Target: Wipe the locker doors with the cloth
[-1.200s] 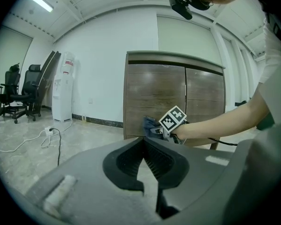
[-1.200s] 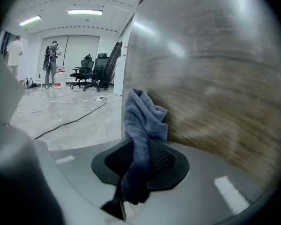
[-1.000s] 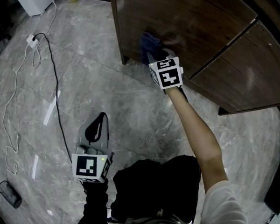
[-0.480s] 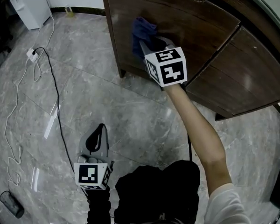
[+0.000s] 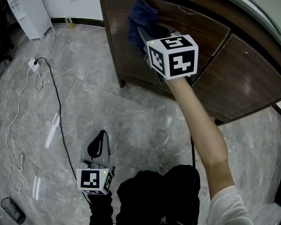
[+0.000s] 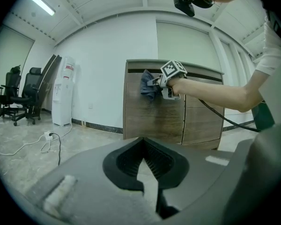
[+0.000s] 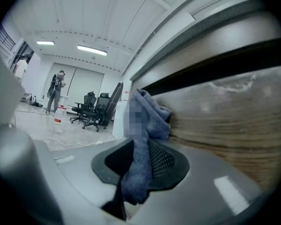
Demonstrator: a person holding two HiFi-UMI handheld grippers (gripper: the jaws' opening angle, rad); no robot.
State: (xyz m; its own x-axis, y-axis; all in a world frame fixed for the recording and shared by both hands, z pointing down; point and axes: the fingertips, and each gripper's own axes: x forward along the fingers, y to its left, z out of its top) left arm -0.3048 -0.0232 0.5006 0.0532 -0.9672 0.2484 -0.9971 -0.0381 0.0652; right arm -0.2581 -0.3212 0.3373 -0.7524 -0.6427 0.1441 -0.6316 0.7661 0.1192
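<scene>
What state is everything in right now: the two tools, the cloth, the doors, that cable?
Cloth, clamped, pressed against a door.
Right hand-held gripper, shut on cloth.
Left hand-held gripper, shut, empty, held low.
Locker doors, closed.
Cable, lying loose on floor.

Grey marbled floor tiles (image 5: pixel 131 121) run up to plain white walls (image 6: pixel 98 64) with a dark skirting. A white water dispenser (image 6: pixel 64 97) stands beside black office chairs (image 6: pixel 11 95). Cables (image 5: pixel 56 107) trail from a power strip (image 5: pixel 33 64). Strip lights (image 7: pixel 92 49) glow on the ceiling.
</scene>
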